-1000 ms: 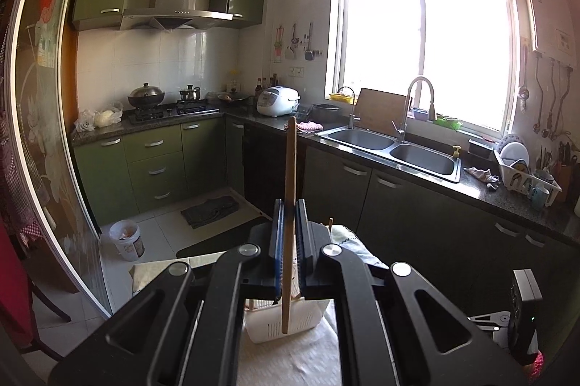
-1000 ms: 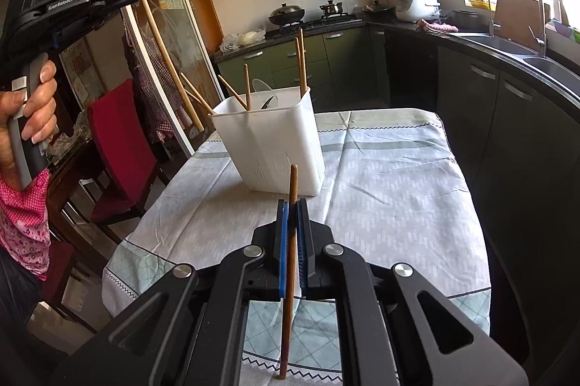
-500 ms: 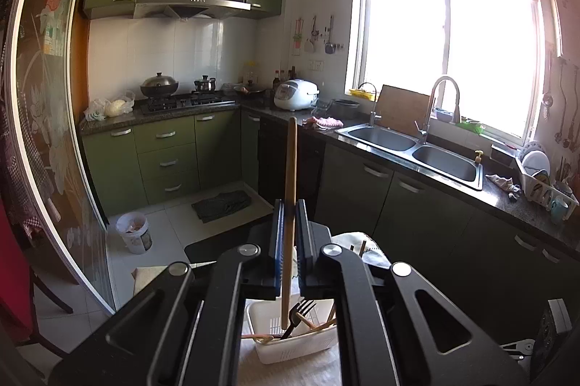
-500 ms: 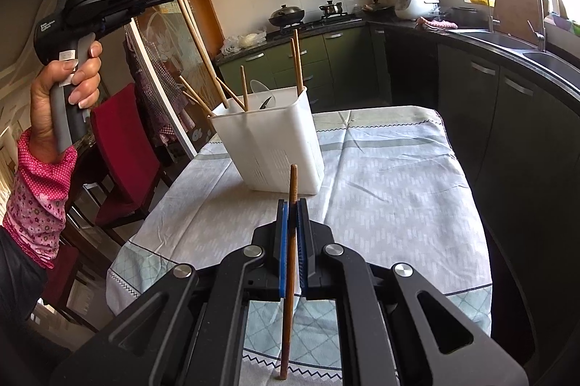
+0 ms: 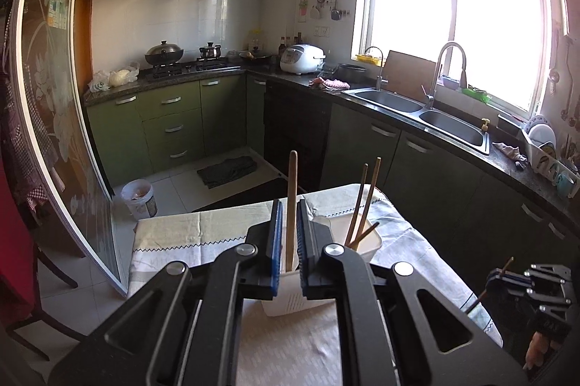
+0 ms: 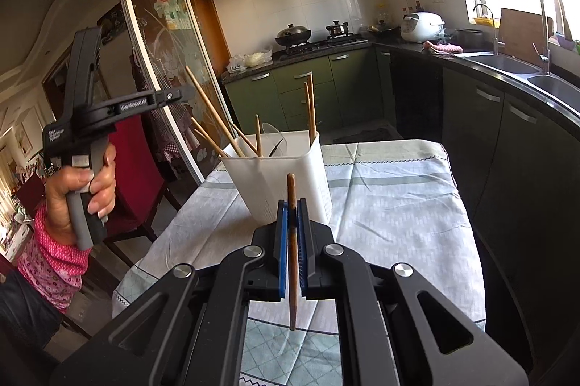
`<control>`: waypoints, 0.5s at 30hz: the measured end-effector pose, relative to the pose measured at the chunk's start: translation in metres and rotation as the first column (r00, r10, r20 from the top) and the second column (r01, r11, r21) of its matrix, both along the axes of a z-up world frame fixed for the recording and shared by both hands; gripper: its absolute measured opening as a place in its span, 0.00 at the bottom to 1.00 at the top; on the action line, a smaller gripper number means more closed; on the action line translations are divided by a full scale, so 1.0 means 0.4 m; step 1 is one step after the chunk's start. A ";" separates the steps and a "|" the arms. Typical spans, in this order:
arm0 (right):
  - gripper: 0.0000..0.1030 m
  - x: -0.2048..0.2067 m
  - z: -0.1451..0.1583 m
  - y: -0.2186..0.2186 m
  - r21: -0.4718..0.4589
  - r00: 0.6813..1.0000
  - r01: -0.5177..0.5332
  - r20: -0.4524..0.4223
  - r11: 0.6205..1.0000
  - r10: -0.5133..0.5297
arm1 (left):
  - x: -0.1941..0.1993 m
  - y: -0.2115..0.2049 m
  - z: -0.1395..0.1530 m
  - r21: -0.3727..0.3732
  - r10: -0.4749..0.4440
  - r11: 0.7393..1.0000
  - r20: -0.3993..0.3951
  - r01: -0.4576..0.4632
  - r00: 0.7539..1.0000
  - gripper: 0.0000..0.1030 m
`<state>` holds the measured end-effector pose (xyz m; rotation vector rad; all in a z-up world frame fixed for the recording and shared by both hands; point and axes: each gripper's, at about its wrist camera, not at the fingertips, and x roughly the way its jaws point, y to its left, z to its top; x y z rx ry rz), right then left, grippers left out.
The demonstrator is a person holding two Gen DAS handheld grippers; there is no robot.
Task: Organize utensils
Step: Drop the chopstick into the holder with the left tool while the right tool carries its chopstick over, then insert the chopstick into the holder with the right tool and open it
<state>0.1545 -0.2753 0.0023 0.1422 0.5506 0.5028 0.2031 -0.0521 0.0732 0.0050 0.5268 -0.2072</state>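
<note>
While the left claw (image 5: 289, 237) is opening, a loose wooden chopstick (image 5: 291, 204) stands between its pads, over the white holder (image 5: 366, 243).

From the right wrist, the right claw (image 6: 293, 241) pinches a dark chopstick (image 6: 292, 241), white holder just ahead. Writing on the left claw is blurry.

two wrist views, both facing the holder (image 5: 362, 241)

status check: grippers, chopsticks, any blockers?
Left gripper opening, chopstick between fingers, tip in white holder. Right gripper shut on dark chopstick. No blockers visible.
</note>
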 end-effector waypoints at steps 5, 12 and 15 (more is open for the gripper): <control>0.06 0.038 0.067 0.015 -0.002 0.999 0.003 0.042 1.000 -0.003 | -0.091 0.051 -0.070 -0.035 -0.006 0.999 -0.049 0.004 0.999 0.08; 0.06 0.105 0.216 0.041 0.004 0.990 0.015 0.140 1.000 -0.015 | -0.177 0.090 -0.186 -0.070 0.003 0.998 -0.105 -0.011 0.995 0.08; 0.06 0.141 0.290 0.054 0.006 0.980 0.044 0.196 0.999 -0.045 | -0.191 0.097 -0.237 -0.102 -0.007 0.995 -0.153 -0.009 0.988 0.08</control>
